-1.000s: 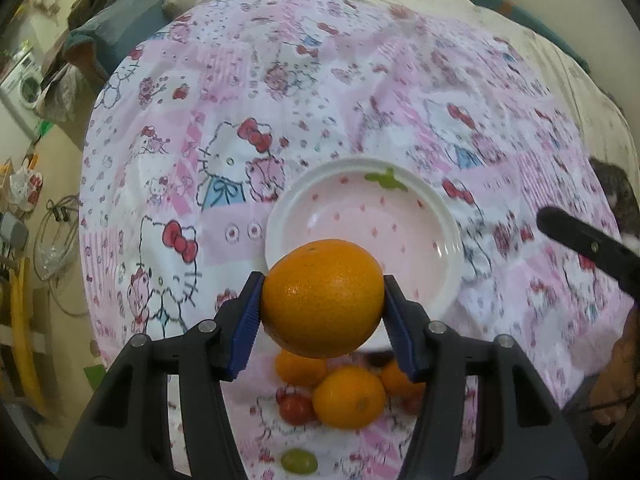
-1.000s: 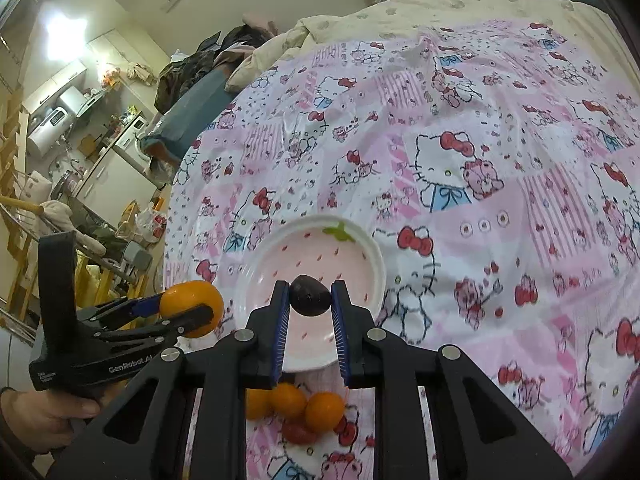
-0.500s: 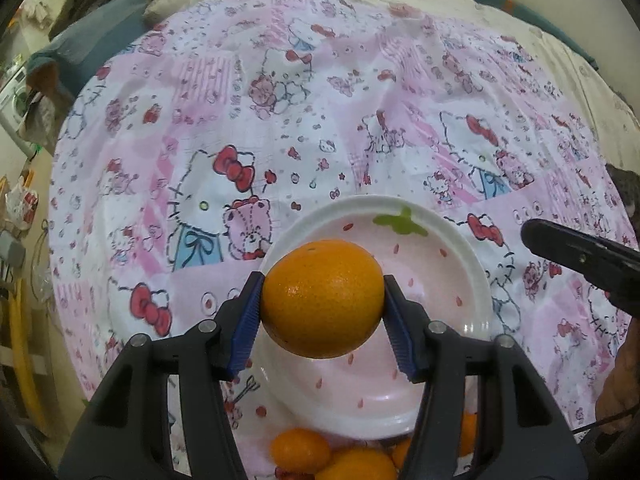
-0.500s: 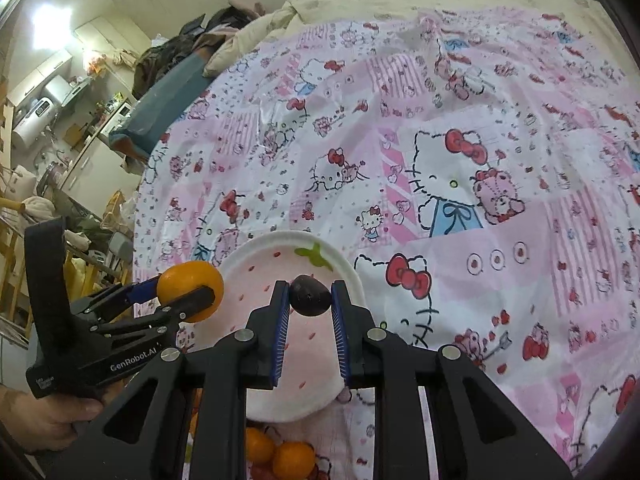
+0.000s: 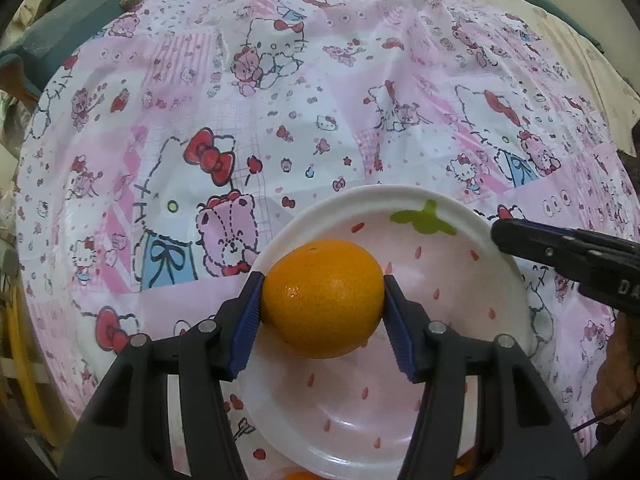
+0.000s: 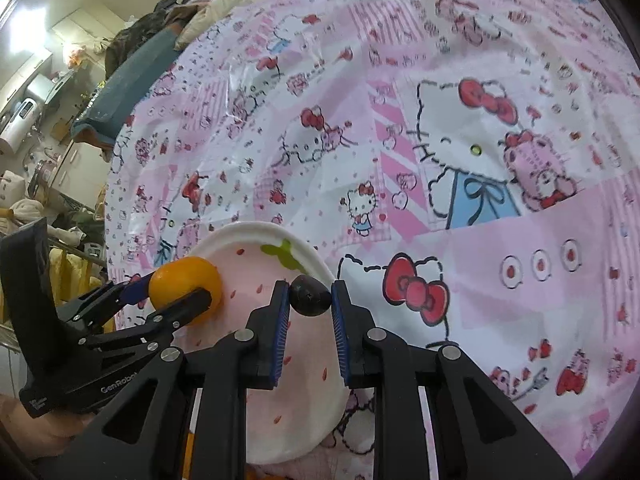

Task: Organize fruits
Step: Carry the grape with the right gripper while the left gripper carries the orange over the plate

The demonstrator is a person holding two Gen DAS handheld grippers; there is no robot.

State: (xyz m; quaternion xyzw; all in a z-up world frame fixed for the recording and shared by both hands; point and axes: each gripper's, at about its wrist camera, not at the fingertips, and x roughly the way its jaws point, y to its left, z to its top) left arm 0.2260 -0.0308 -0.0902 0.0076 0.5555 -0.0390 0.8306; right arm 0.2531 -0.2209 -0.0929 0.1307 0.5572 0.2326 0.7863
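Both hands have come down over the white strawberry-print plate (image 5: 472,216) on the cartoon-cat bedspread (image 5: 320,80), the left tool (image 5: 323,300) clamped on a round orange mandarin (image 5: 322,298) and the right tool (image 6: 310,300) on a small dark plum (image 6: 310,299), so release into the plate looks near.

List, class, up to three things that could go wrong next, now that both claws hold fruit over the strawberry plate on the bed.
1. The orange is round and held only at its sides by the left claw; once let go, it may roll off the shallow plate.
2. The right claw carries a small dark fruit near the plate's rim; released there, it might land on the bedcover.
3. Both claws crowd the plate and could bump.
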